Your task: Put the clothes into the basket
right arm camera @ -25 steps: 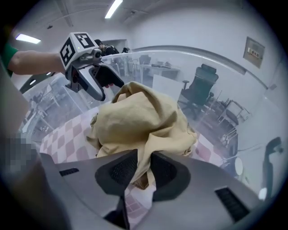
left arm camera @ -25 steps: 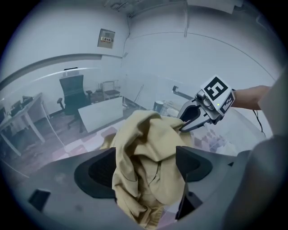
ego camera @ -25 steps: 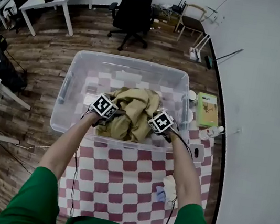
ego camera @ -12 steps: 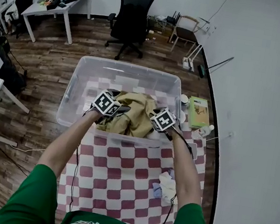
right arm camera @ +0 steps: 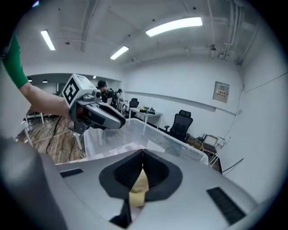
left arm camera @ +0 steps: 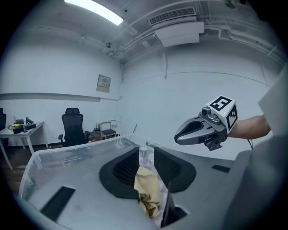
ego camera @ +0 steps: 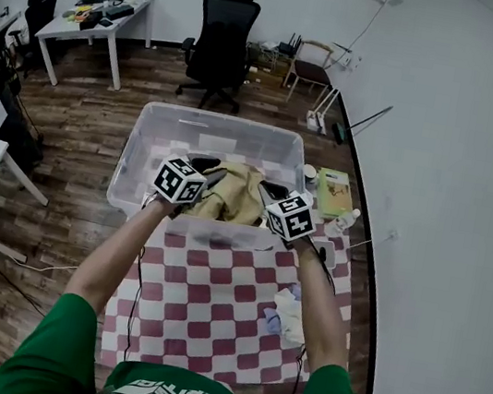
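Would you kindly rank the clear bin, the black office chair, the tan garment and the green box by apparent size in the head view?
1. clear bin
2. black office chair, farthest away
3. tan garment, nearly matching the chair
4. green box

**Head view:** looking steeply down from the person's head, standing well back, taking in the whole clear plastic storage bin [ego camera: 127, 183], the red-and-white checked cloth [ego camera: 211, 298] and the wooden plank floor [ego camera: 80, 131].

**Left gripper view:** sitting close behind its black jaws, facing nearly level across the bin toward the black office chair [left arm camera: 72, 126].

**Right gripper view:** sitting likewise, with the chair at its right.

**Shared by all three:** bin, chair, crumpled tan garment [ego camera: 233, 194].
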### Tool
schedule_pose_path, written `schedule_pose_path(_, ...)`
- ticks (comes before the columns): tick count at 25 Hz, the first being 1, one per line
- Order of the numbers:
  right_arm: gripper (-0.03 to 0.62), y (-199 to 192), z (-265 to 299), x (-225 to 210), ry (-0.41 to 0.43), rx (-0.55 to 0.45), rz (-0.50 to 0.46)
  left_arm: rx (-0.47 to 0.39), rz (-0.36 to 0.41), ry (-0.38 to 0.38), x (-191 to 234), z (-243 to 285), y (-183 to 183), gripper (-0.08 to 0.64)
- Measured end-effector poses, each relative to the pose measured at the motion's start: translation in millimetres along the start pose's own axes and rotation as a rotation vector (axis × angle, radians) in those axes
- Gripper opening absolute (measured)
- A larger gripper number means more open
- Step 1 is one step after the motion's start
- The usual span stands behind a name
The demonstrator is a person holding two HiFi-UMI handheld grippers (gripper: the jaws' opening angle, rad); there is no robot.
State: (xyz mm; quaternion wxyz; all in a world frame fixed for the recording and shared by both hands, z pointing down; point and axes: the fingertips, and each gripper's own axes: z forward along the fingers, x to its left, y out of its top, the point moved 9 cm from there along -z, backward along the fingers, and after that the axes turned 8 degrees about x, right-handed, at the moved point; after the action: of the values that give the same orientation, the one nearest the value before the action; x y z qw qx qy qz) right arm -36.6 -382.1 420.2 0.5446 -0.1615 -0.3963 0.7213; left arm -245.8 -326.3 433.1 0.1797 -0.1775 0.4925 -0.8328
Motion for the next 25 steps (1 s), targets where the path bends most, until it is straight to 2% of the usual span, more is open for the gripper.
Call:
schedule_pose_path(2,0.008,2.7,-24.3,16.1,0.009,-0.054,0.027,-0.05,-0.01,-0.002,-15.8,-16.8,2.0,0.06)
schedule_pose_path(5,0.008,1.6,-58.6,41.7,0.008,-0.127,0.059,-0.124,-0.032,-0.02,-42.2,-41.9,-0.4,0.014)
schedule_pose_path(12,0.008,-20.6,-128.9,100.9,-0.014,-0.243,0.16,-0.24,-0.065,-0.079,-112.5,-93.5,-24.9,0.005)
schedule_pose_path(18,0.008,-54.9,-163.1,148.4,-0.026,-0.263,0.2,-0.265,-0.091,-0.111,-159.4,-117.4,-59.3,0.005)
schedule_pose_path(25,0.008,-93.9,-179.9,184.8,-0.021,-0.257,0.273,-0.233,-0.11,-0.131,-194.8,-124.8,-95.8,0.003)
